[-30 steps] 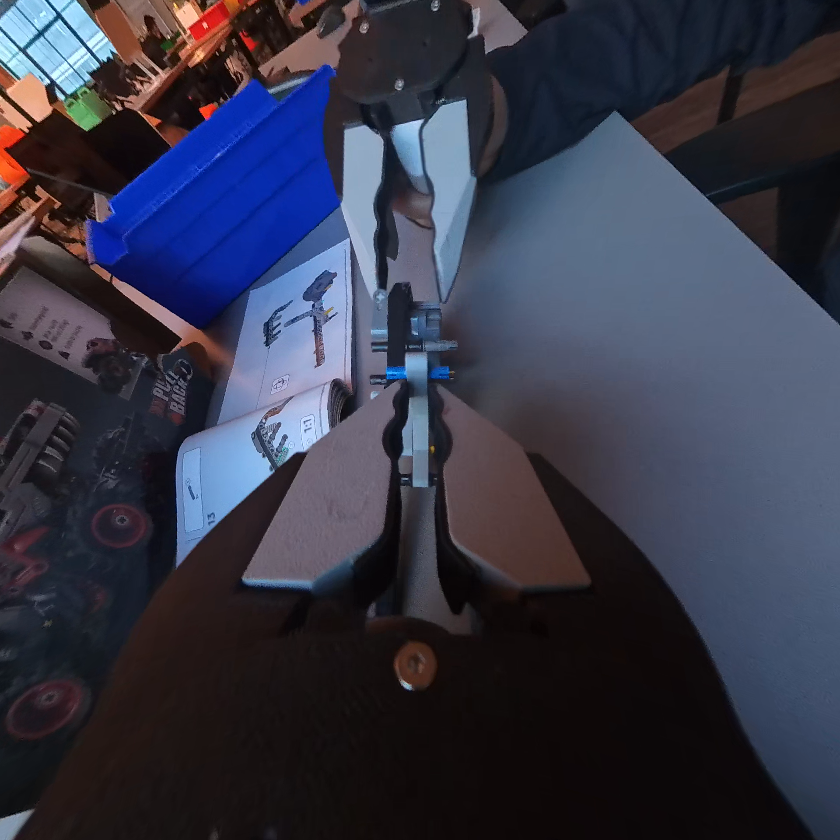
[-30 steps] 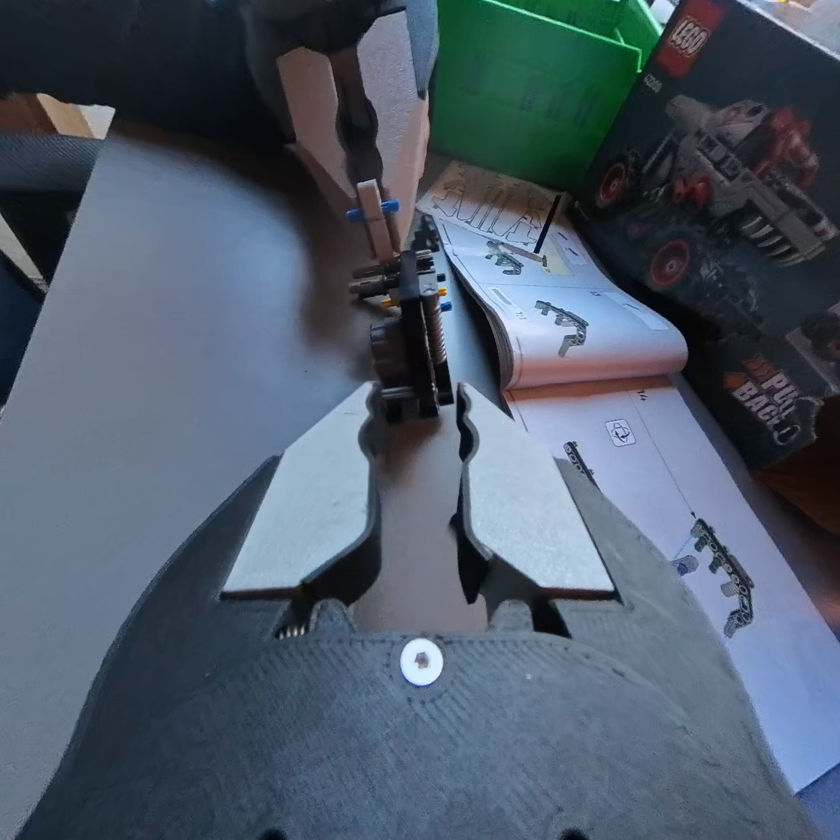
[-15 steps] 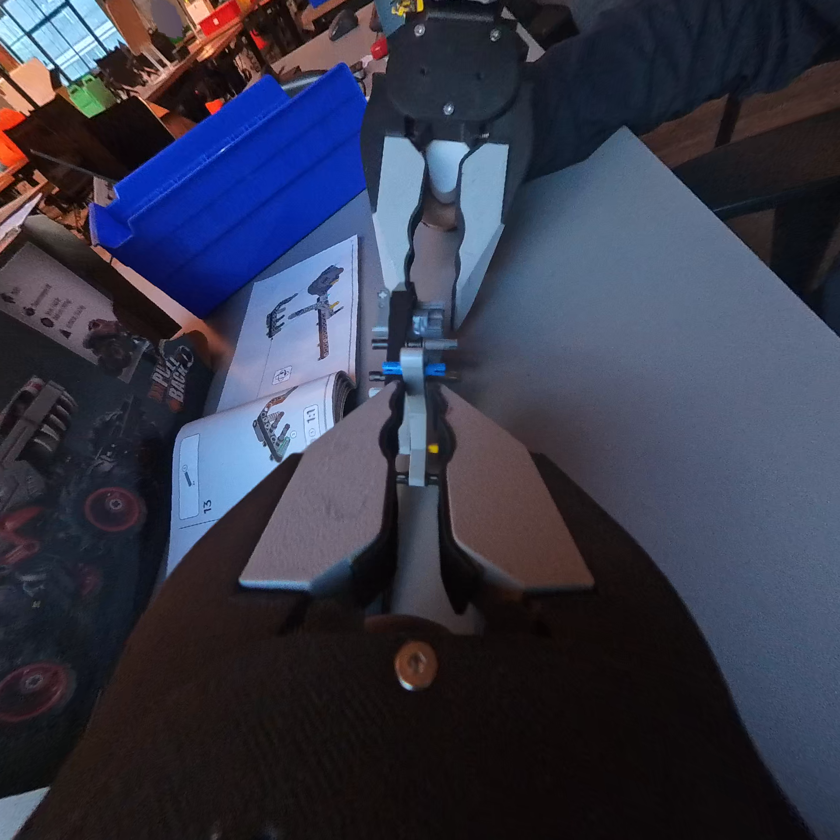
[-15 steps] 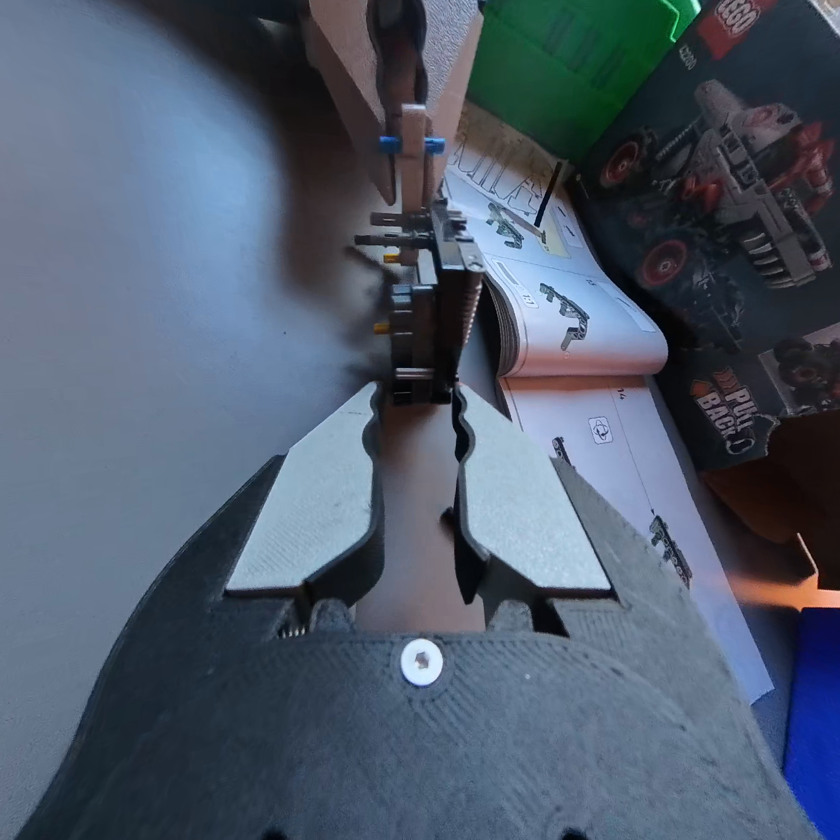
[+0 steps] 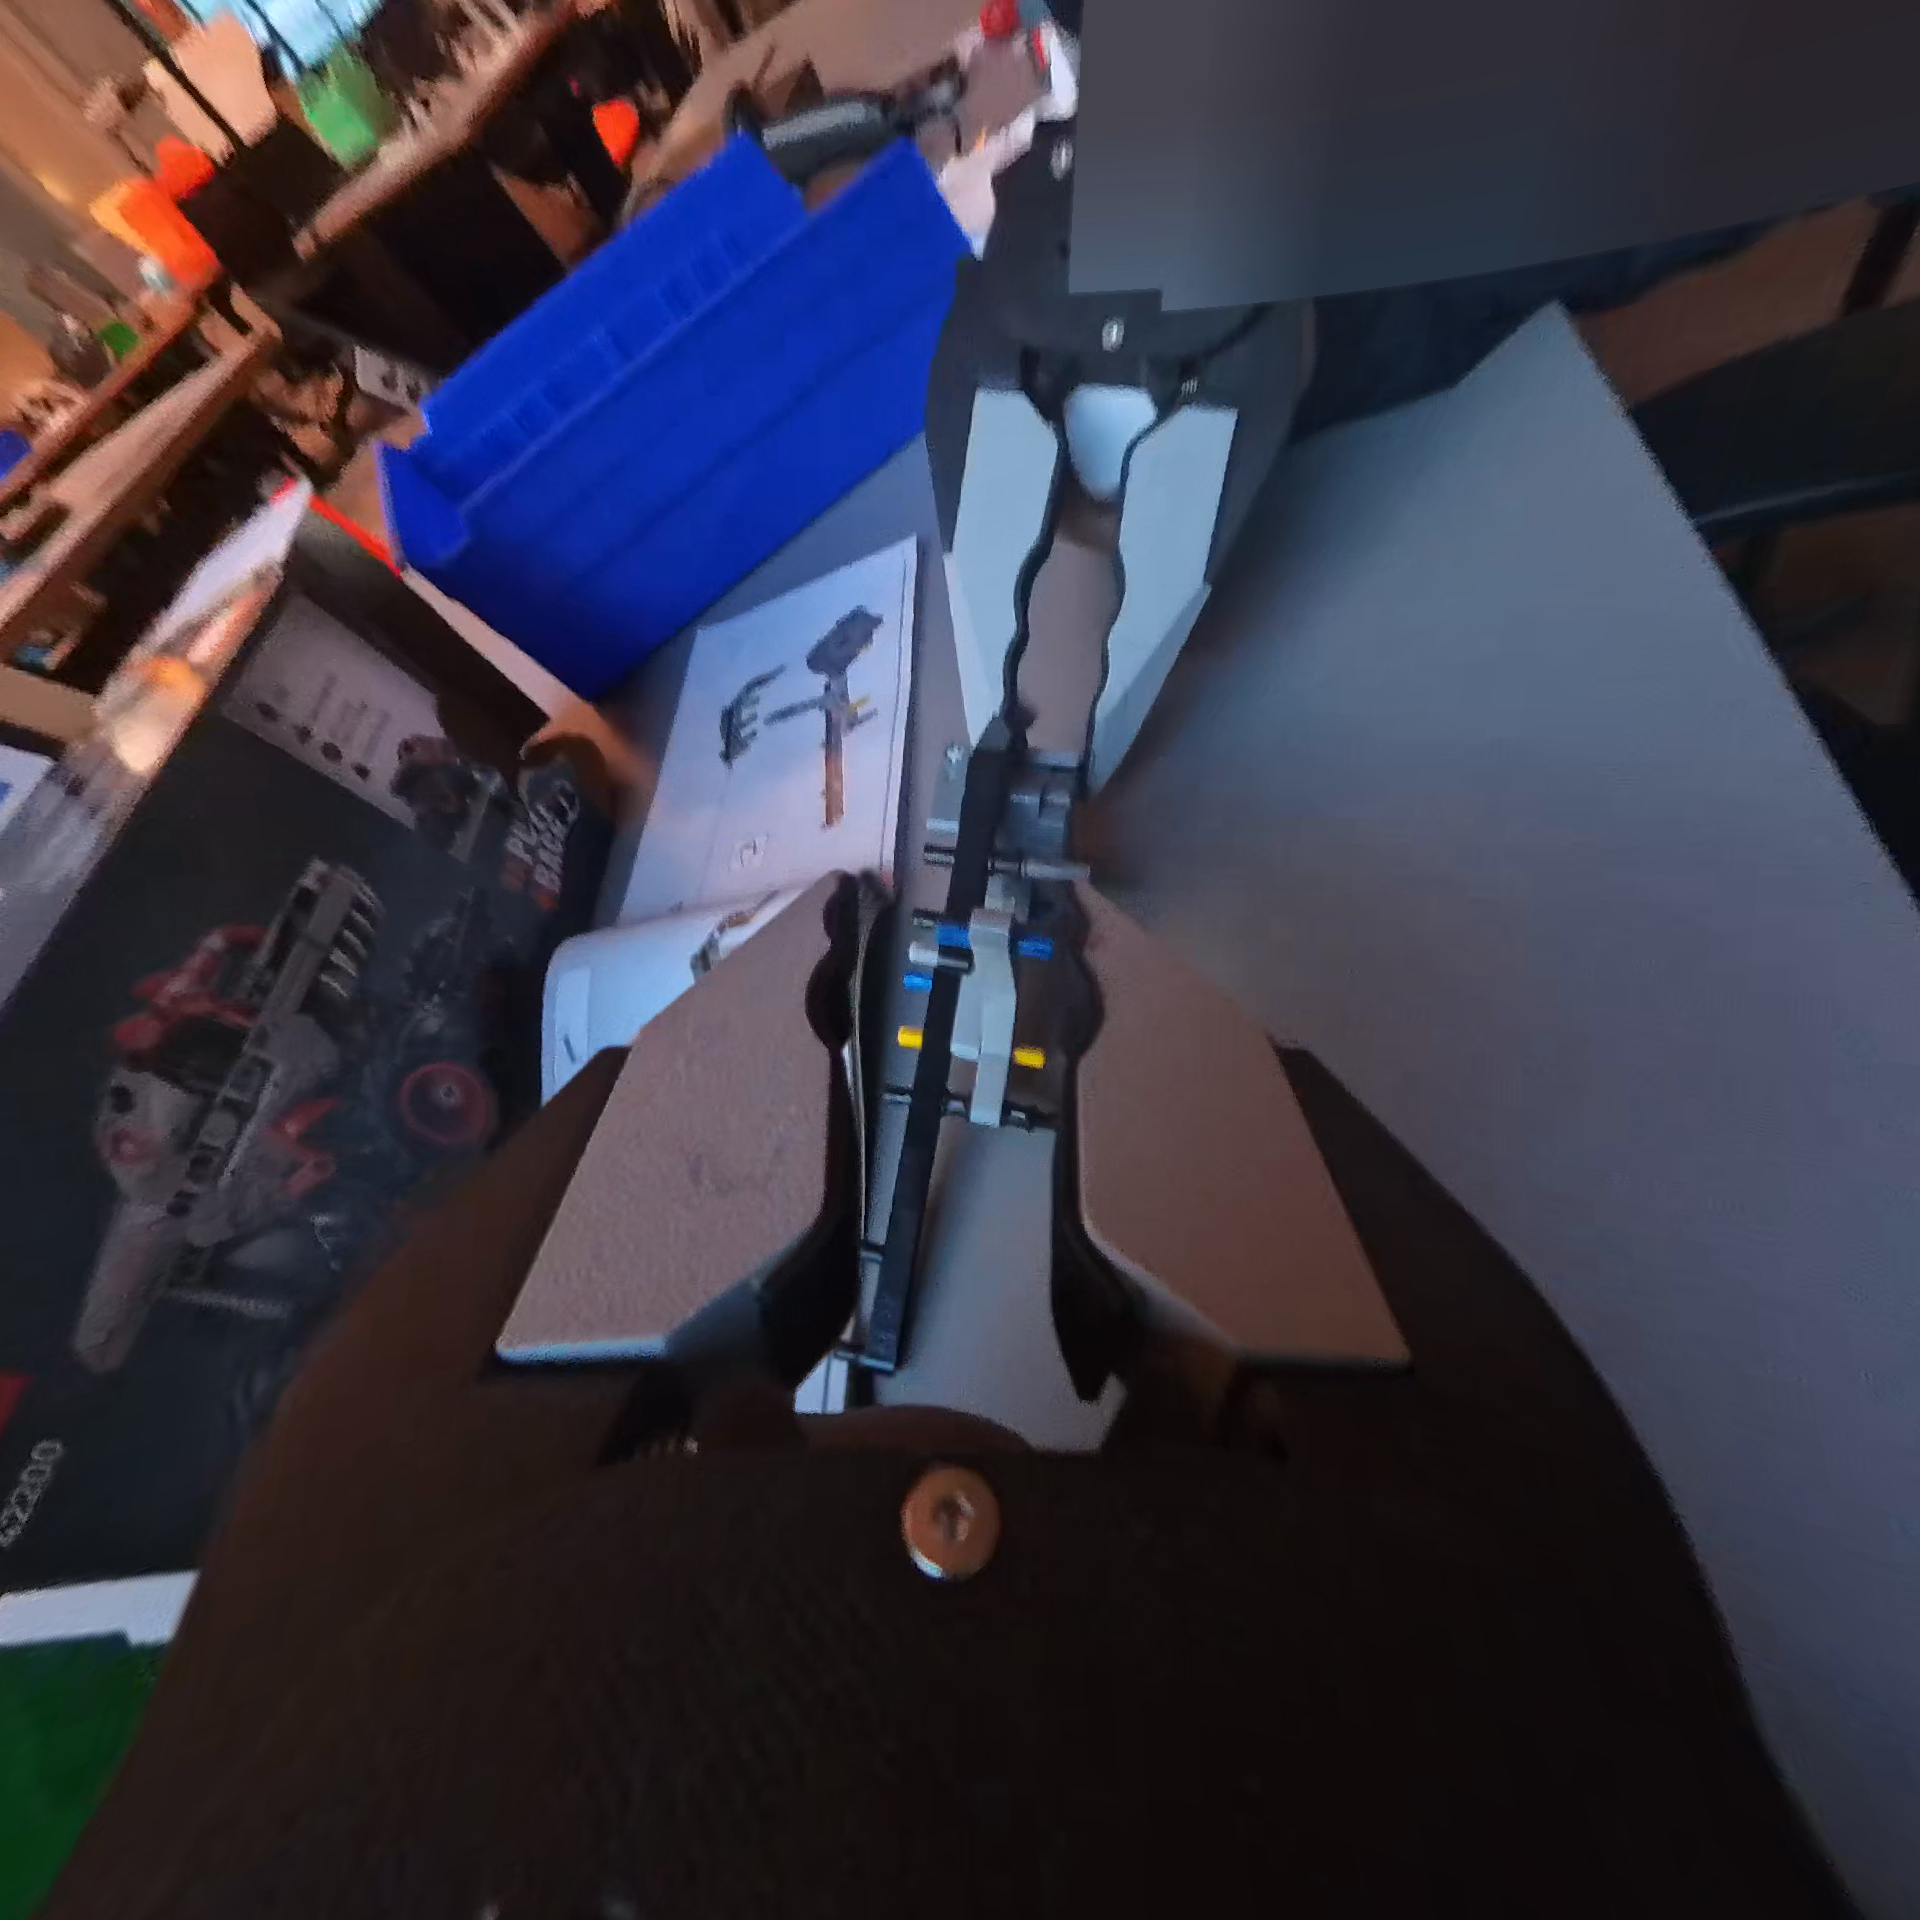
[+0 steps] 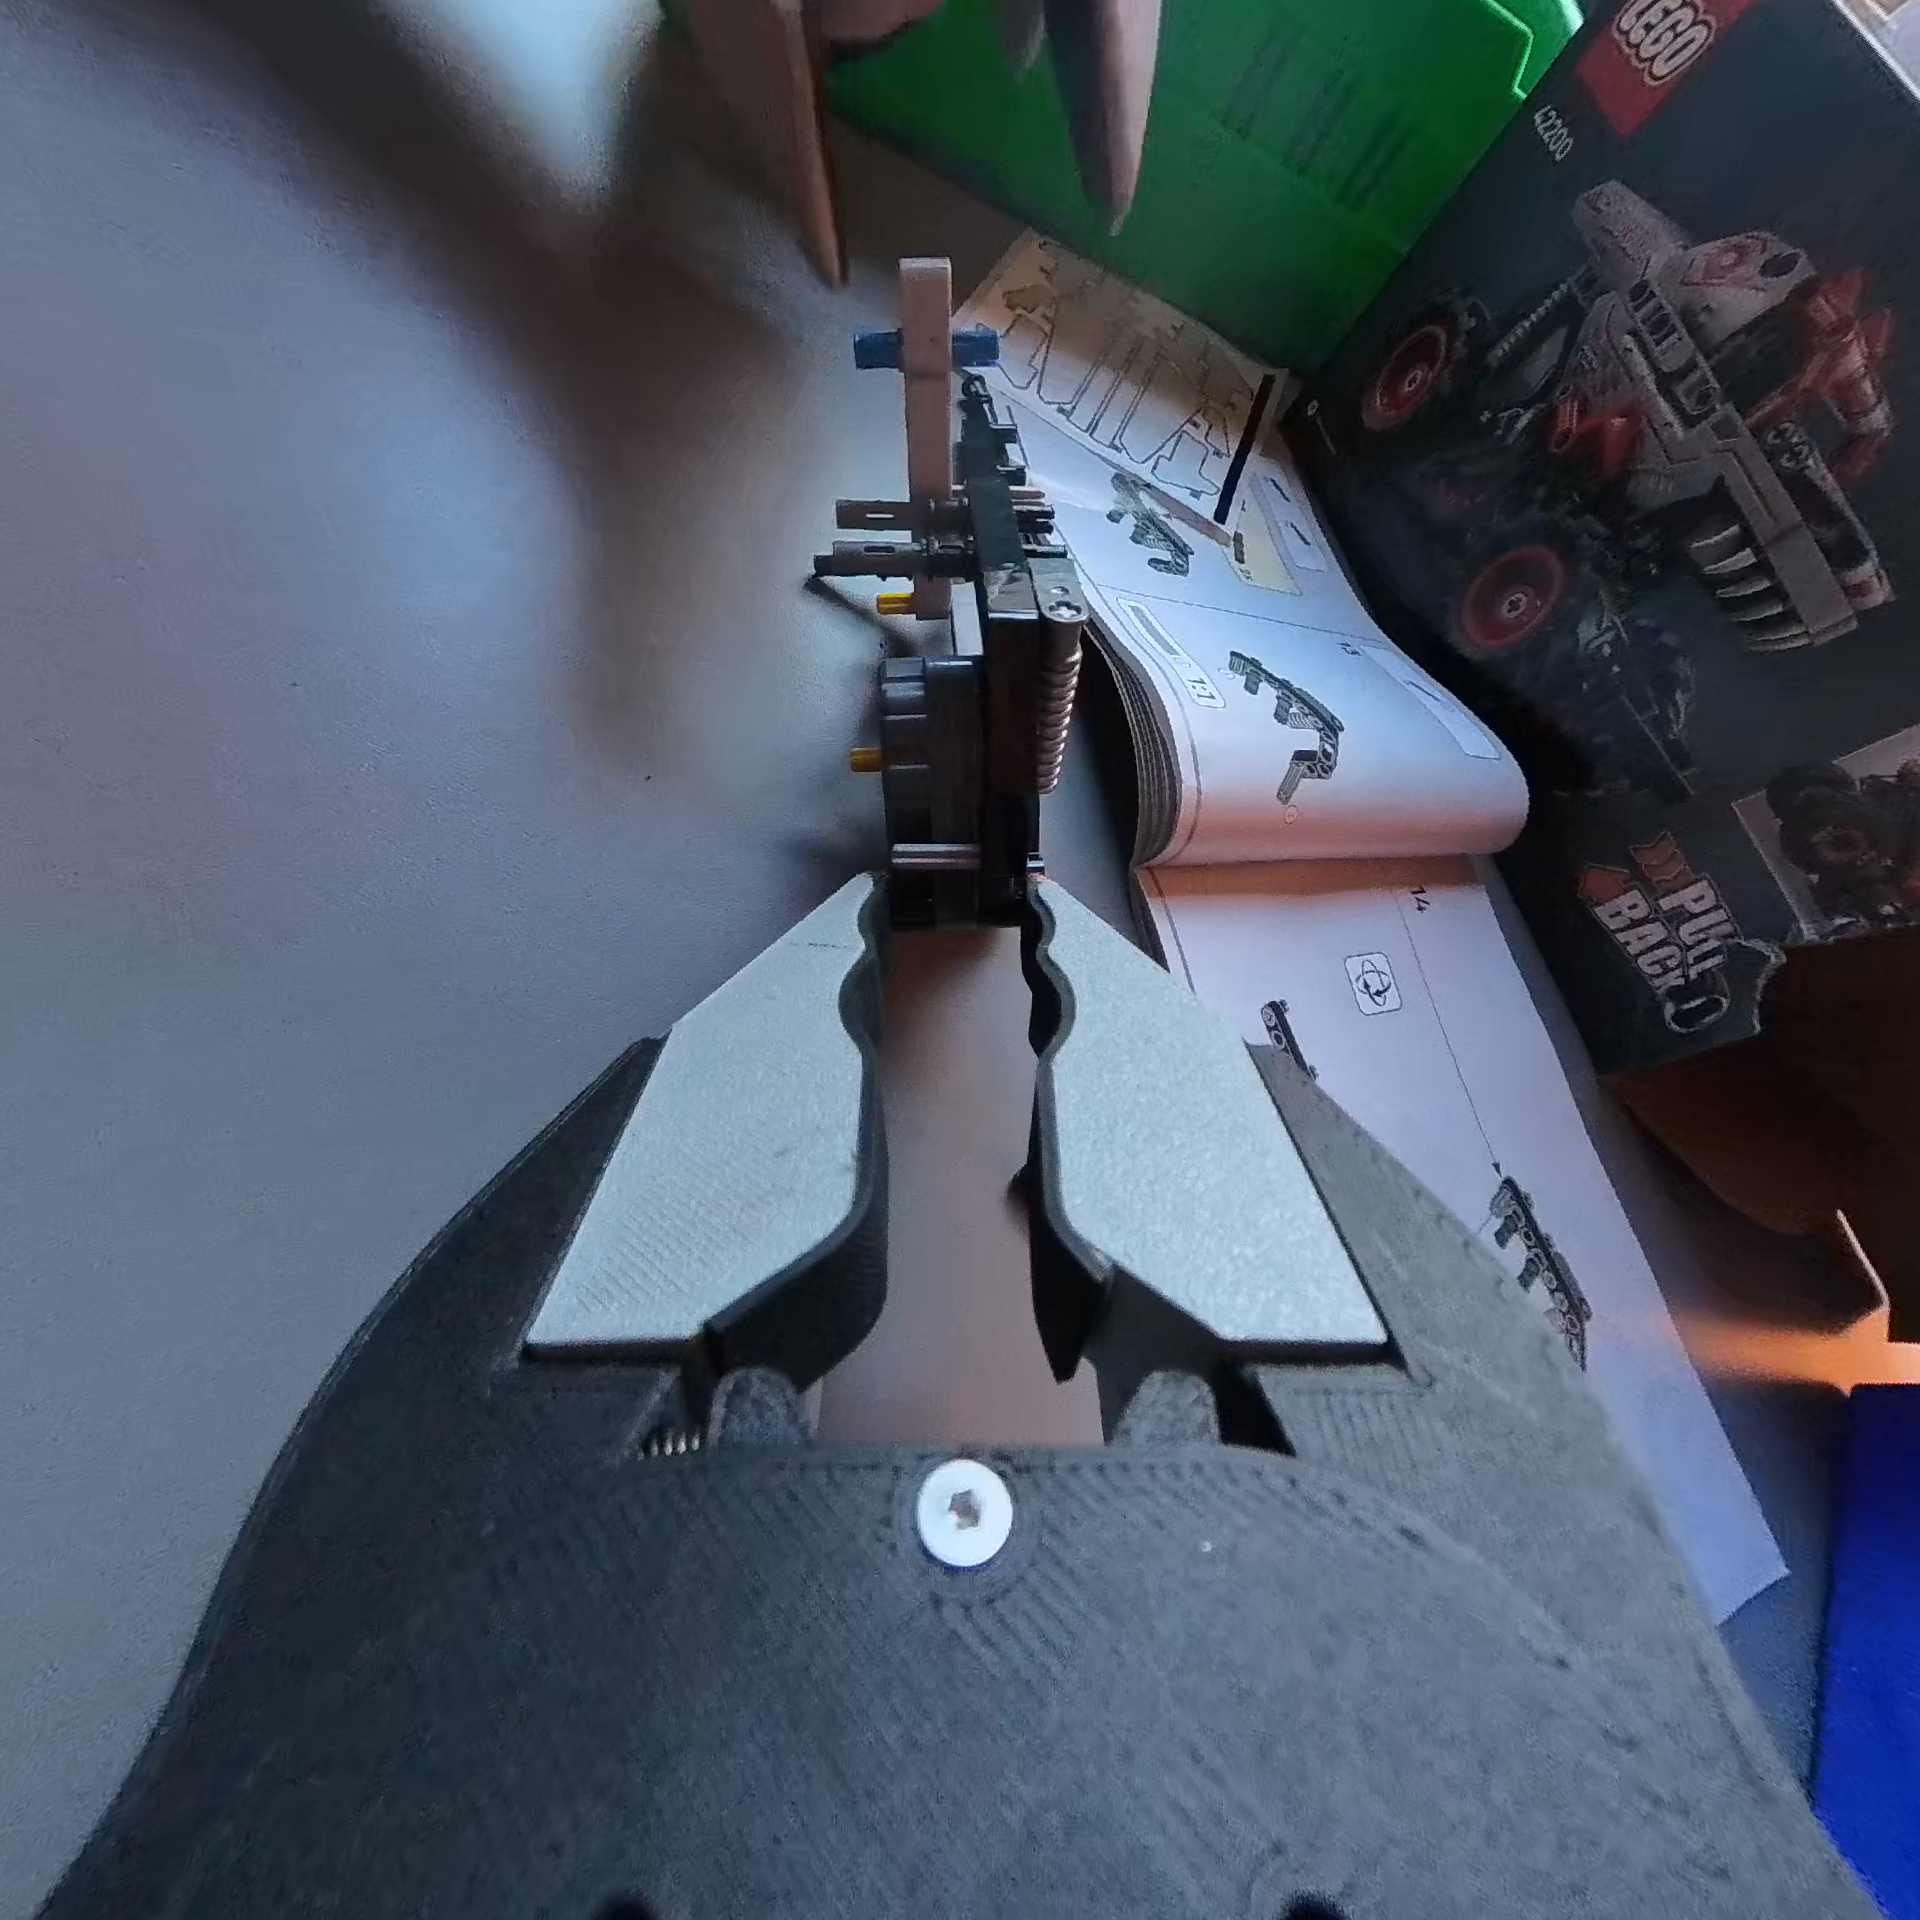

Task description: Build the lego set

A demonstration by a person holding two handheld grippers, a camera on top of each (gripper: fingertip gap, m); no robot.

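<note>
My right gripper [image 6: 951, 899] is shut on the near end of a black lego assembly [image 6: 956, 769] with a ribbed spring part and holds it above the grey table [image 6: 312, 727]. A light grey beam [image 6: 925, 343] with blue pins sits on the assembly's far end. My left gripper [image 6: 971, 244] is open beyond that beam, with its fingers apart from it. In the left wrist view the left gripper [image 5: 966, 914] straddles the grey beam [image 5: 987, 1018] and the black beam [image 5: 914, 1195] without gripping them. The right gripper [image 5: 1039, 743] grips the far end.
An open instruction booklet [image 6: 1330, 748] lies on the table beside the assembly, also in the left wrist view [image 5: 800, 727]. The dark lego box [image 6: 1662, 416] stands behind it. A green bin [image 6: 1247, 135] and a blue bin [image 5: 675, 416] stand at the table's ends. The grippers' ends are close to 9 centimeters from one another.
My left gripper has opened and let go of the grey beam, which now stays on the assembly. The two grippers have come closer together. The right gripper keeps its hold.
</note>
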